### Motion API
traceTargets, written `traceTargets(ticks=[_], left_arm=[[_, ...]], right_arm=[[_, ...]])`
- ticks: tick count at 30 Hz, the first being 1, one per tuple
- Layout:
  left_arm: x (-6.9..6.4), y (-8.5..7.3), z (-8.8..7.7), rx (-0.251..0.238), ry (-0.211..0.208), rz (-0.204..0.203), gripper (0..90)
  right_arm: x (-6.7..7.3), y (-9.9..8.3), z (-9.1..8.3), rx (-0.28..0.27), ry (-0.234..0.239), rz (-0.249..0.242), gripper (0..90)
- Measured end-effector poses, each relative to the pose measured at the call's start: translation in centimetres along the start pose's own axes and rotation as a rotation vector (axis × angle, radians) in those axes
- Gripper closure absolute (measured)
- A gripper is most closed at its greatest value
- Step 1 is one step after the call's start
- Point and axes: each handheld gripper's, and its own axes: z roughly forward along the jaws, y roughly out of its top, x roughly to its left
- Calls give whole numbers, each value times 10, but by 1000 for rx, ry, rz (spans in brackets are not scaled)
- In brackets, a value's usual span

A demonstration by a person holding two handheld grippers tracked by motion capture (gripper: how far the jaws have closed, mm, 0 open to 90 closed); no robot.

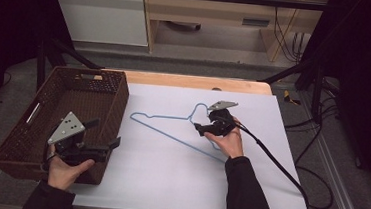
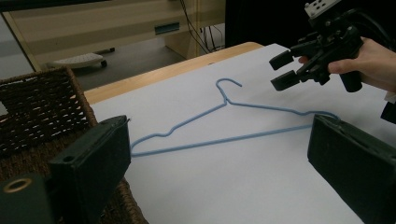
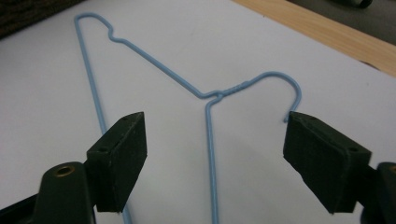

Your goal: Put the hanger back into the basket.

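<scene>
Lying flat mid-table in the high view, the hanger (image 1: 181, 129) sits right of the basket (image 1: 73, 105). The left gripper (image 2: 219, 154) waits nearby, jaws apart. The right gripper (image 3: 215, 158) straddles a wire (nothing pinched), jaws apart, seemingly lining up to grasp.

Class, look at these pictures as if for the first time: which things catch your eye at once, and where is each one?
A thin blue wire hanger lies flat on the white sheet at the middle of the table. The right tool hovers over it near the hook, jaws open around the wire without pressing it. At the left edge stands a dark woven basket, with the left tool held open beside its near corner.
</scene>
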Motion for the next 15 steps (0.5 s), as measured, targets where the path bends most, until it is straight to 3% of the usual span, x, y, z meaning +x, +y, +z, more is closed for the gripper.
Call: traceTargets(ticks=[8,15], left_arm=[[-2,1,0,2,-3,7,61],[-1,1,0,6,-4,8,67]], right_arm=[[-5,-5,19,60,1,0,361],[-2,-15,36,146,-5,-33,461]])
